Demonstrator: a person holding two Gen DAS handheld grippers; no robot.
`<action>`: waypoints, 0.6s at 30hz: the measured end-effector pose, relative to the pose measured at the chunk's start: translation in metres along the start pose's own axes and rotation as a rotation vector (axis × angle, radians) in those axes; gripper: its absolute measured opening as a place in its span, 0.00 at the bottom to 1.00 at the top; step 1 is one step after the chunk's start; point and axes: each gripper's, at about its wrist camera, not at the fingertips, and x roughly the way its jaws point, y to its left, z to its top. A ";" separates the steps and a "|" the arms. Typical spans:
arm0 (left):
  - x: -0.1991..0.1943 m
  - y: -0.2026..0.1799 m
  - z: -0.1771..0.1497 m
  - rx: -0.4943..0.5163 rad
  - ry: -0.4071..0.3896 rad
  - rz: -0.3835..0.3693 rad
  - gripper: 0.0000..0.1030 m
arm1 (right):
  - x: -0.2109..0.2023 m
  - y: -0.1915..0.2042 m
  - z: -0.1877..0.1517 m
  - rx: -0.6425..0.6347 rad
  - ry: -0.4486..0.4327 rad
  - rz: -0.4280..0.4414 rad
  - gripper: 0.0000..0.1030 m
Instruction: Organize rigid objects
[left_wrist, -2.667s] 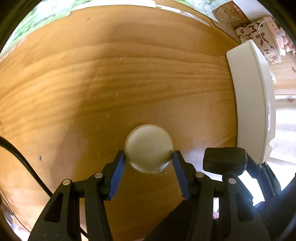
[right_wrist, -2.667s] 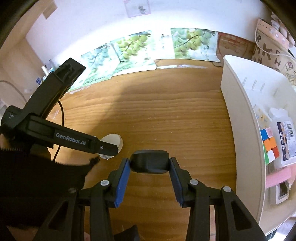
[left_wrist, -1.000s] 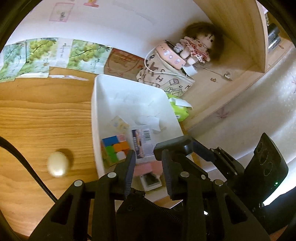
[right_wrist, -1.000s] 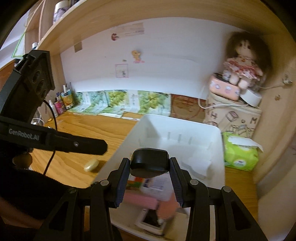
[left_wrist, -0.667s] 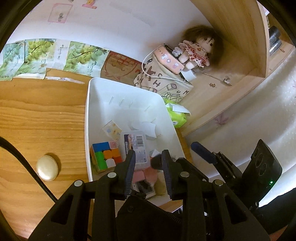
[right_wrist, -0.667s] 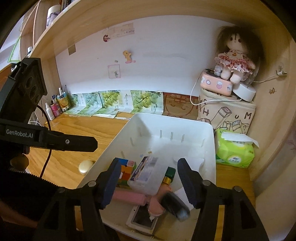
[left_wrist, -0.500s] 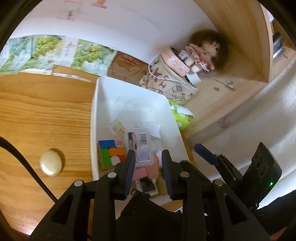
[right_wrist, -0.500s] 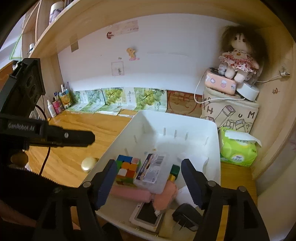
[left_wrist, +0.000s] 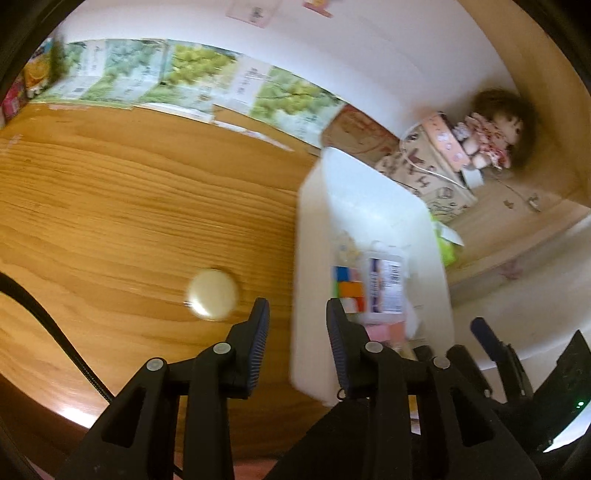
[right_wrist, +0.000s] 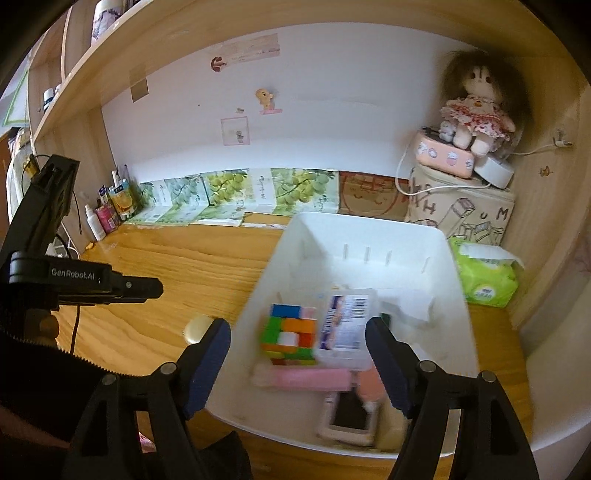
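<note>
Both views smeared by motion blur; edges soft throughout. Bin (right_wrist: 448, 258) contents hard to sort: puzzle cube (right_wrist: 290, 334) and a clear box with a barcode label (right_wrist: 345, 326) read well, touching side by side. In front of them a pink bar (right_wrist: 303, 378) and a small device with a dark screen (right_wrist: 349, 411) are blurred, and my right finger covers part of what lies beside them. A crumpled white scrap sits toward the far right of the bin; cannot tell what it is.

Round cream disc (left_wrist: 212, 293) lies on the bare wood worktop (left_wrist: 129, 206), left of the bin and apart from it. In the right view only a sliver of it shows behind my left-side finger.

My left hand-held gripper (left_wrist: 297, 332) is over the worktop's near part, fingers spread a little with nothing between them, straddling the bin's left wall as seen; disc just left of its left finger (left_wrist: 258, 332). My right hand-held gripper (right_wrist: 297, 363) is above the bin's near end, spread wide, empty. A black cable (left_wrist: 48, 325) crosses the left view's lower-left corner, ends cut off.
</note>
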 end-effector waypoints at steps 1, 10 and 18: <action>-0.006 0.008 0.001 0.004 -0.005 0.015 0.35 | 0.002 0.007 0.001 0.006 0.001 0.002 0.74; -0.046 0.062 0.010 0.030 -0.058 0.128 0.47 | 0.017 0.078 -0.001 0.000 0.051 0.024 0.74; -0.066 0.084 0.017 0.124 -0.071 0.182 0.65 | 0.035 0.114 0.007 0.036 0.066 0.018 0.74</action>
